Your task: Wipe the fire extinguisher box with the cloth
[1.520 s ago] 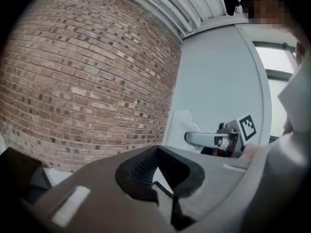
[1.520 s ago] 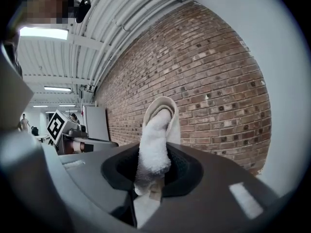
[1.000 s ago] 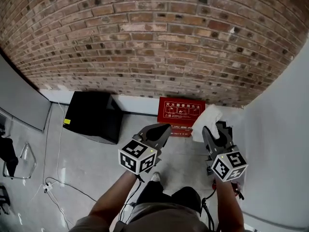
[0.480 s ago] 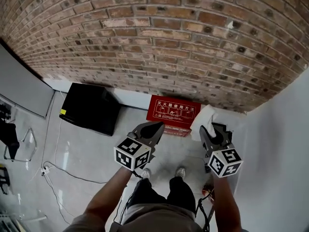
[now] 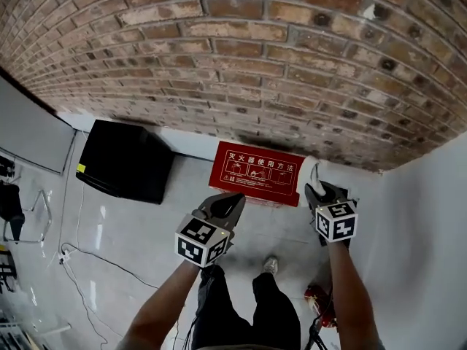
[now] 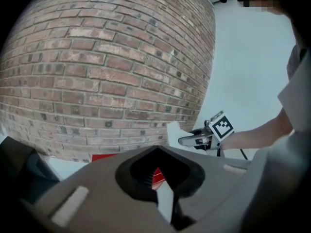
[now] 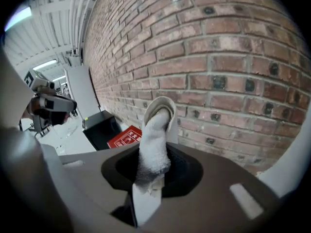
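Observation:
The red fire extinguisher box (image 5: 255, 172) with white print stands on the floor against the brick wall; it also shows in the right gripper view (image 7: 125, 136) and the left gripper view (image 6: 104, 157). A white cloth (image 7: 155, 140) sticks up from my right gripper (image 7: 151, 181), whose jaws are shut on it. In the head view that gripper (image 5: 321, 192) holds the cloth (image 5: 309, 172) at the box's right end; touching cannot be told. My left gripper (image 5: 232, 203) hangs shut and empty just in front of the box's front edge.
A black box (image 5: 124, 160) stands on the floor left of the red one. The brick wall (image 5: 241, 64) rises right behind, and a white wall (image 5: 423, 224) closes the right side. Cables (image 5: 87, 268) run over the floor at left. The person's legs (image 5: 241, 305) are below.
Both grippers have moved forward towards the wall and the red box. The right one has carried the cloth up to the box's right end.

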Motion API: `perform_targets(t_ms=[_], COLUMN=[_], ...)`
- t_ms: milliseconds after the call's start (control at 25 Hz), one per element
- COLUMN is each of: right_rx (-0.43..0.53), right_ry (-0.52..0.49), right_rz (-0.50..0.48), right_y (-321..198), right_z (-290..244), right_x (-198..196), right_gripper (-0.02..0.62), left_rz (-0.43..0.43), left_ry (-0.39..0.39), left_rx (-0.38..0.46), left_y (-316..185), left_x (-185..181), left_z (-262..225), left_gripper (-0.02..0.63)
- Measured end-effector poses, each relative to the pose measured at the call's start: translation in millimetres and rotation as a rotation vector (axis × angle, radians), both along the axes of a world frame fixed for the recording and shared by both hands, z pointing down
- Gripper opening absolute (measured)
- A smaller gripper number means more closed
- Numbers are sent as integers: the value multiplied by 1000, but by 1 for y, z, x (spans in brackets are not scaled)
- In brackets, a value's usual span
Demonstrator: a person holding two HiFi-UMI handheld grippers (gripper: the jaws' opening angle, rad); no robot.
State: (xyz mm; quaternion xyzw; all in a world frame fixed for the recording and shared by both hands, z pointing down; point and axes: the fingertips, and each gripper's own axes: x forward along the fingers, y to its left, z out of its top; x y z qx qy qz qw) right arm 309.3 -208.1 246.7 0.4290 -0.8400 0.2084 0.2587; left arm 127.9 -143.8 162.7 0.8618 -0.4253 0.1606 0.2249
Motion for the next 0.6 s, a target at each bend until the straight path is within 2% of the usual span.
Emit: perform_targets(t_ms=[160,280,400,480,600], right_rx=[-11,18,44,29,-25], right_ry=[143,261,384,421,415], right_rz=[-17,-24,-88,-154,-263], right_y=[-56,-93,-114,-116,-103], right_z=[72,110,138,150,160], right_x=[4,13,9,1,-13], right_gripper=[109,109,109,104,98], left_rz=[31,61,74,73,77], left_ry=[-22,-30,-32,-27,-23], left_rx=[-43,-84,-122,-146,-156], left_y=[-28,-37,-41,-44,-52], left_x=[-4,-7,-12,-13,-12], left_z=[71,120,156,172,189], left_gripper=[0,0,0,0,0])
